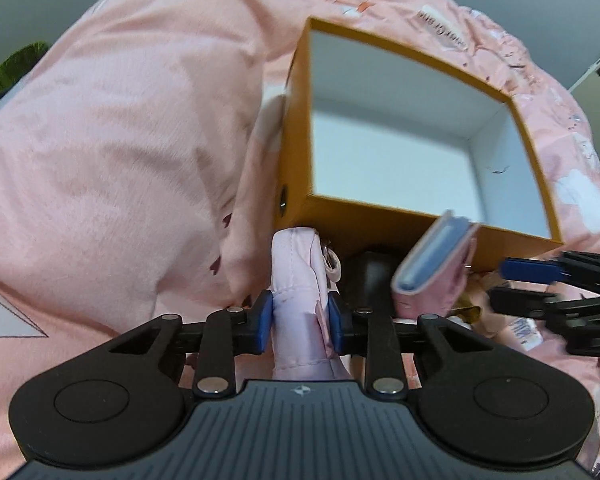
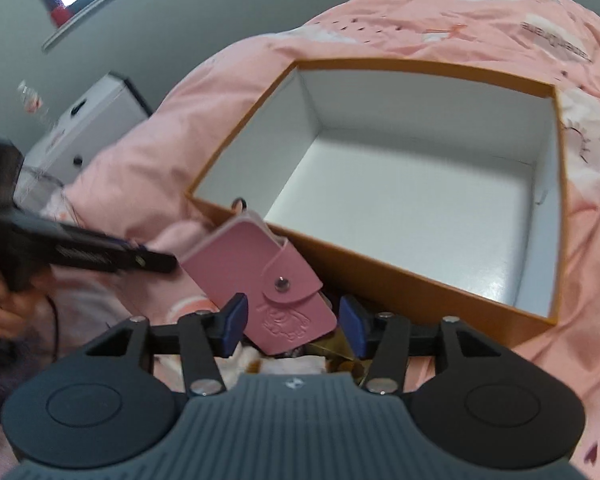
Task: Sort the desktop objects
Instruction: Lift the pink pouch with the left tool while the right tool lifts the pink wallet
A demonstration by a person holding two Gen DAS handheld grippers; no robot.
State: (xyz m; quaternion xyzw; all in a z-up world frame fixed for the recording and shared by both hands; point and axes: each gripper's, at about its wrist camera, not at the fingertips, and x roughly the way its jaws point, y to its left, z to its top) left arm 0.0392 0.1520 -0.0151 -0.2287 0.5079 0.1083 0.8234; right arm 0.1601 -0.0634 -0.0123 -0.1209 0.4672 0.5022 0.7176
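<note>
- Plainly, the pale pink padded fabric pouch with a zip pull (image 1: 300, 276) stands on end between the blue pads of the left gripper (image 1: 300, 318), which press its sides, probably so it can be lifted clear into the box ahead.
- To the right of those tongs, the pink leather snap-flap card wallet (image 2: 260, 280) leans tilted against the near wall of the orange cardboard box with a white inside (image 2: 420, 272).
- The right gripper (image 2: 296, 324) stands wide on either side of the wallet's lower end; its pads do not seem to press, so I judge the wallet loose, propped by the box.
- The box lies just beyond both tongs, open and with nothing visible inside.
- Under the right tongs lie small gold-coloured bits (image 2: 340, 350), too hidden to name.
- Everything rests on a rumpled pink printed quilt (image 1: 120, 140), a soft, uneven footing.
- Beyond are a grey wall (image 2: 180, 8), a white cabinet (image 2: 96, 120) and a green plant (image 1: 18, 66).
</note>
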